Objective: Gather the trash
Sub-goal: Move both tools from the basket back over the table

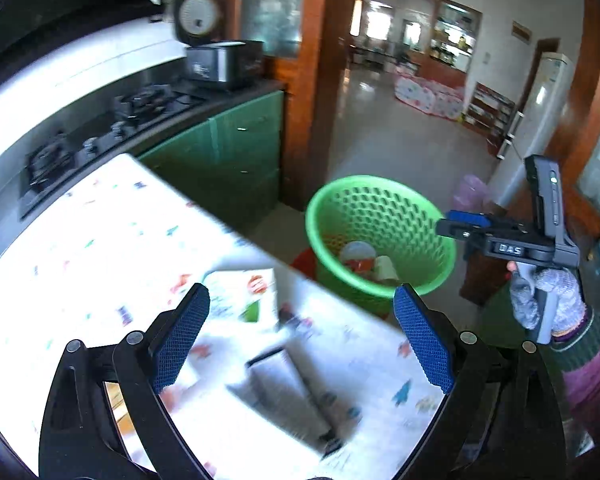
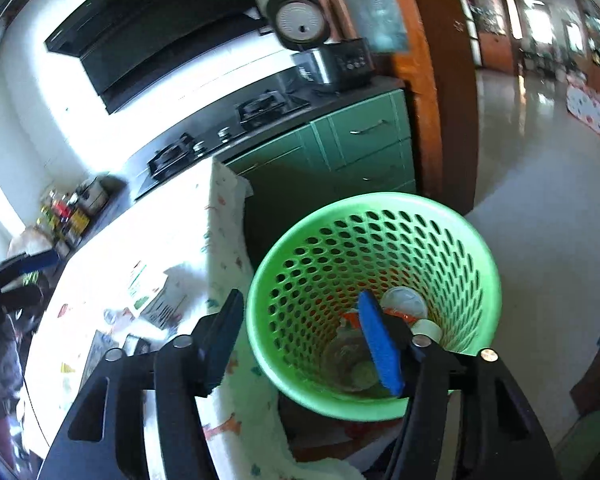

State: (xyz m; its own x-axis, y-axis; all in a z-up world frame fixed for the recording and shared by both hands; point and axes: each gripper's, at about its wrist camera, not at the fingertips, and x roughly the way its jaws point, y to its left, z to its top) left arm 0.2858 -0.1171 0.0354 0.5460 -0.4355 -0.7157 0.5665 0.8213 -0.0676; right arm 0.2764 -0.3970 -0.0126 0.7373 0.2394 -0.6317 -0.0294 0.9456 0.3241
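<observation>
Black right gripper (image 1: 460, 220), "DAS" label

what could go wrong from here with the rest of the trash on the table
1. The printed papers lie flat on the tablecloth, so the open left tool may pinch the cloth with them and drag it.
2. The green basket stands beside the table below its edge; a release short of its rim would drop trash on the floor.
3. The right tool, open and empty above the basket, could knock its rim.
</observation>
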